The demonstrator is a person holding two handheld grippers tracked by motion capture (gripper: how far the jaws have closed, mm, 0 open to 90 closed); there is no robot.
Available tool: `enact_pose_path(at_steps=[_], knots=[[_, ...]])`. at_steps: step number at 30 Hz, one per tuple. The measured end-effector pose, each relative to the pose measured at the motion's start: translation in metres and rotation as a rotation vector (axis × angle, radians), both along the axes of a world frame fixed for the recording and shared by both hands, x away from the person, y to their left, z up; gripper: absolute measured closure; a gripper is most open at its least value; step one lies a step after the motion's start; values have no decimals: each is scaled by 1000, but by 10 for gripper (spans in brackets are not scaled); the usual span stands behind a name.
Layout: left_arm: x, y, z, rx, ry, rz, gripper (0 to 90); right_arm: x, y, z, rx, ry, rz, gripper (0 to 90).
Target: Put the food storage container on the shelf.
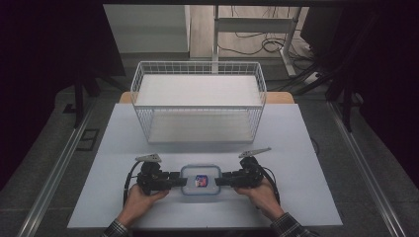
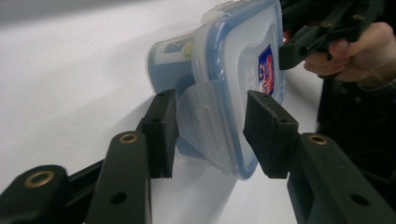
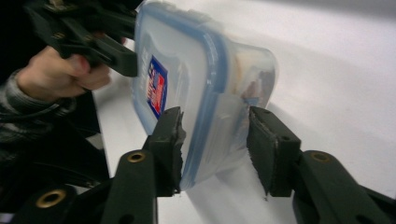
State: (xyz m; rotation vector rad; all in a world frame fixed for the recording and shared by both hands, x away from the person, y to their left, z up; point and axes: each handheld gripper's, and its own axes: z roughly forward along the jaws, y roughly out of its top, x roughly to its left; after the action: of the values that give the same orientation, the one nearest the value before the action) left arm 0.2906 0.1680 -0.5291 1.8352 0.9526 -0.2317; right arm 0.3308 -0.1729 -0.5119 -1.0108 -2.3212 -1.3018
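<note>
Your container [image 1: 200,180] sits on the near part of the table [image 1: 296,148], midway between your hands, with the white wire basket [image 1: 197,101] well beyond it on the far side. The left claw [image 1: 182,181] is at the container's left end and the right claw [image 1: 218,181] at its right end.

In the left gripper view the jaws straddle the left latch flap [image 2: 198,123] and the blue-rimmed lid [image 2: 243,60]. They are parted, one pad beside the flap and the other just off the lid face, so the claw reads as released rather than clenched. The right gripper view shows the same at the other end. The jaws are spread either side of the lid edge and the right latch flap [image 3: 224,126], with a clear gap on the body side.

The work in hand looks like taking hold at both ends, most likely at the latches.

- Seat each pad squarely on its flap before you close. The clear plastic is smooth and a corner contact will probably slip.
- Close both claws together so the container is not pushed sideways along the table.
- Keep it flat on the table while you do so.
- Avoid pinching the lid's blue rim. That would only press the lid shut harder.
</note>
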Motion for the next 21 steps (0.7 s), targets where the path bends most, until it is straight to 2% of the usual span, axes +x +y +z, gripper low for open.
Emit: enact_pose_path(at_steps=[5,7,10,16,21], knots=[[3,3,-2,-28,13,0,563,0,-1,0,21,-1,-12,584],[5,3,-1,-40,7,1,565,0,-2,2,36,-5,-24,587],[6,4,5,-51,-14,2,570,2,-4,5,76,1,-42,592],[9,7,15,-81,-25,-5,579,2,-5,16,96,-41,-47,591],[9,11,33,-64,-58,4,578,4,-2,29,103,-71,-34,592]])
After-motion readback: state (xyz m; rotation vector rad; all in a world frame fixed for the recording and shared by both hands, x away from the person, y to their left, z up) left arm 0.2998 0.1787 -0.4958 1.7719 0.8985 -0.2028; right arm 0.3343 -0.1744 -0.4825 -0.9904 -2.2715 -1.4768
